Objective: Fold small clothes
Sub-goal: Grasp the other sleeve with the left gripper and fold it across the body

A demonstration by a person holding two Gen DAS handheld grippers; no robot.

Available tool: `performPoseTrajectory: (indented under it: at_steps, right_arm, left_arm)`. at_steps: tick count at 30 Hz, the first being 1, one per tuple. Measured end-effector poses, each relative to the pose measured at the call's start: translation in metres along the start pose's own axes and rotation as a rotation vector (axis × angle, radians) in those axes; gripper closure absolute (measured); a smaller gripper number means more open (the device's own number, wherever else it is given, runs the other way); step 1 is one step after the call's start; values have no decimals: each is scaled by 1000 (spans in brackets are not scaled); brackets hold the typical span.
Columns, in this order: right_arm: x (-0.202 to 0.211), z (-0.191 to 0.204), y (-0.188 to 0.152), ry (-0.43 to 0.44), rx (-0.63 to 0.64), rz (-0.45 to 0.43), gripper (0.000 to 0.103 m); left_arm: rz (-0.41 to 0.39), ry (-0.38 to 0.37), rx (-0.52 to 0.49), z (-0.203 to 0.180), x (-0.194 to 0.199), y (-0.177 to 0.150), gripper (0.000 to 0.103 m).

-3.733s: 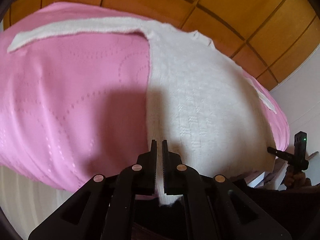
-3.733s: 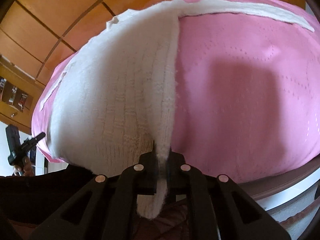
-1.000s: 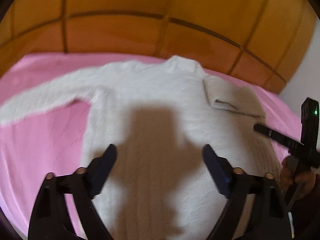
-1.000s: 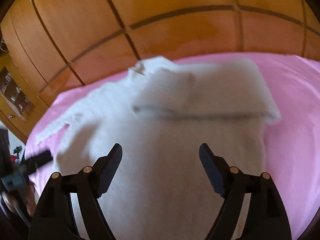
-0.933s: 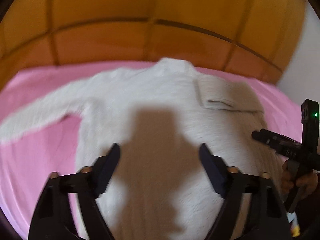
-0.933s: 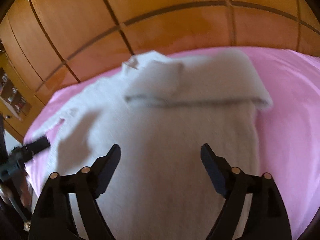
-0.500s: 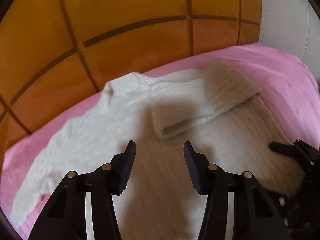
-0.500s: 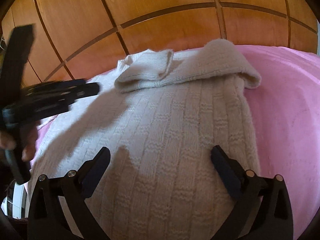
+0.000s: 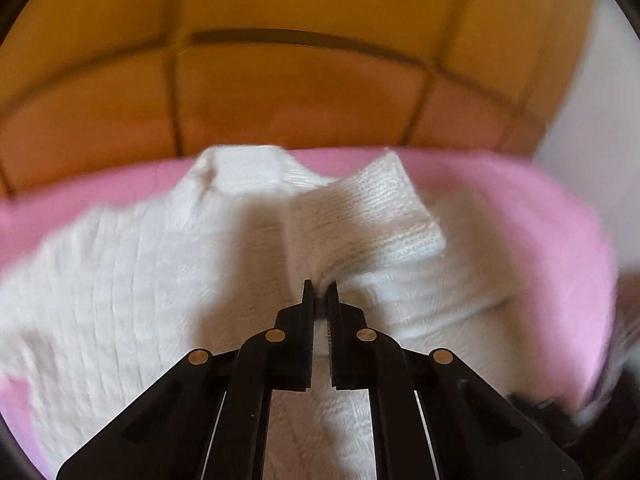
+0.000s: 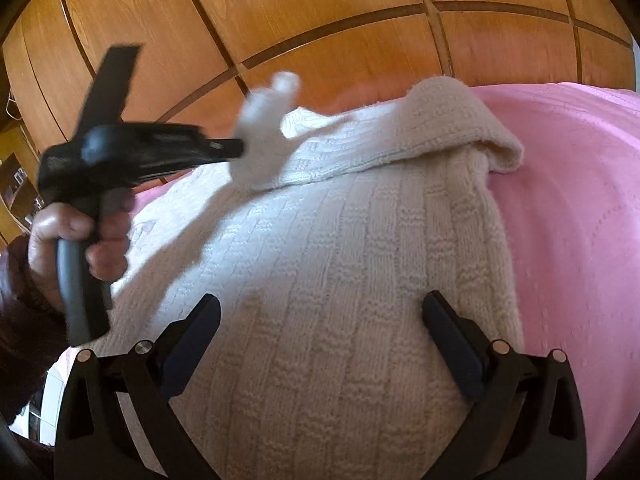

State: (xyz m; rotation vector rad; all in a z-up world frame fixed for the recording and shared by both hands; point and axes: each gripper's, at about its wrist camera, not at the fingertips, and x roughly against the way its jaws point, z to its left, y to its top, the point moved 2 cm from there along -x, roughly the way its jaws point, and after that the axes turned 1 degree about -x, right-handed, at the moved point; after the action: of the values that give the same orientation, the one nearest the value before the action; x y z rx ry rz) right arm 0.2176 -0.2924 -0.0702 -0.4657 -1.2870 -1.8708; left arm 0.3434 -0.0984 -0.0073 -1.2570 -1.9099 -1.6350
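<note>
Nearest you, your right gripper (image 10: 320,332) hangs with its two black fingers spread wide and nothing between them, just above the lower body of the one white sweater (image 10: 340,280). Your left gripper (image 9: 320,292) is pinched tight on a fold of the sleeve cuff (image 9: 372,216), its two serrated fingers nearly touching with knit bunched between the tips. From the right wrist camera you can see your left hand (image 10: 76,236) wrapped round that gripper's dark handle, though motion blur smears the tool and the lifted cuff end, so the grip itself is hard to read from there.

The sweater is a chunky ribbed knit in cream-white, lying flat on the pink bedspread (image 10: 568,220). One sleeve (image 10: 420,136) is folded across the chest as a thick soft roll; the other sleeve runs off to the left in the left wrist view and is blurred. The hem is cut off behind the gripper bodies.

The bedspread is smooth with a faint dotted pattern. Beyond it stand glossy orange-brown wooden panels (image 10: 320,20) divided by dark grooves.
</note>
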Motion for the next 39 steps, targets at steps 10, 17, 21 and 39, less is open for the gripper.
performPoseTrajectory:
  at_steps: [10, 17, 21, 39]
  right_arm:
    - [-6, 5, 5, -36, 20, 18, 2]
    - [-11, 10, 7, -52, 31, 24, 2]
    - [-11, 11, 6, -56, 33, 24, 2]
    - [-14, 12, 3, -90, 60, 32, 2]
  left_arm:
    - [-52, -90, 353, 88, 23, 2, 99]
    - [-3, -134, 531, 120, 15, -24, 59]
    - [-61, -222, 706, 136, 28, -36, 26]
    - [57, 146, 568, 149, 21, -35, 95]
